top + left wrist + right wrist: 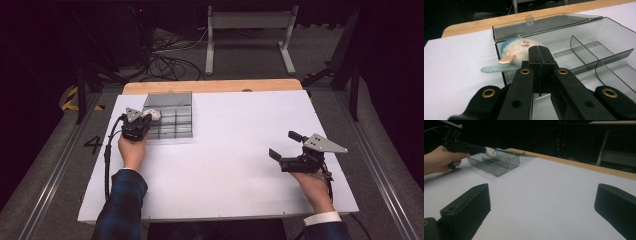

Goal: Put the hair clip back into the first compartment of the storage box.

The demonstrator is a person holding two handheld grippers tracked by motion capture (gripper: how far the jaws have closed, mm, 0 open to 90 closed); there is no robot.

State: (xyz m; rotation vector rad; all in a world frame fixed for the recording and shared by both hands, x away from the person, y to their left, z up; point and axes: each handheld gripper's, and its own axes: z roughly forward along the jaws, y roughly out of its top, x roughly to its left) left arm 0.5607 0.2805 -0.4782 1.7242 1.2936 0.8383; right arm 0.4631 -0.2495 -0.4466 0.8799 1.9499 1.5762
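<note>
resting shut, left hand-held gripper (539, 53) against plush toy (516, 53) at clear box (599, 32) rim

- A white bench (235, 165) top carries the work; a light wooden strip (215, 86) runs along its far edge.
- A grey metal stand (248, 35) with two feet sits on the dark floor beyond the bench.
- A tangle of black cables (167, 62) lies on the floor left of that stand.
- Yellow-and-black hazard tape (70, 99) marks the floor at the left.
</note>
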